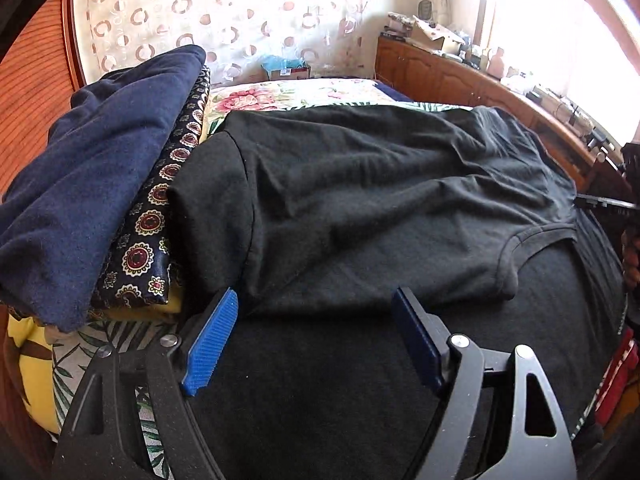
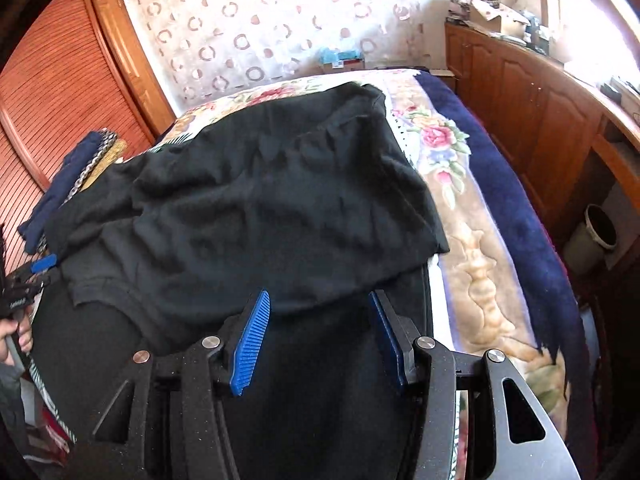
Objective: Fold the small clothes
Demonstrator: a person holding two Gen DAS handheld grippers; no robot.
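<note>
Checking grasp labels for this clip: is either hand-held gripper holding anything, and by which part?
Nothing is held. The left hand-held gripper and right hand-held gripper are open over the black T-shirt.

we see patterned curtain wall (image 2: pixel 256 40) ahead | louvred wooden doors (image 2: pixel 48 92) to our left | wooden cabinets (image 2: pixel 532 108), bright window (image 1: pixel 560 28) right

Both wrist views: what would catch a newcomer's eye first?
A black T-shirt spread wrinkled across the bed's floral blanket fills both views. The left gripper and right gripper hang open at its near edge, gripping nothing. A stack of folded clothes, navy on top, lies to its left.
</note>
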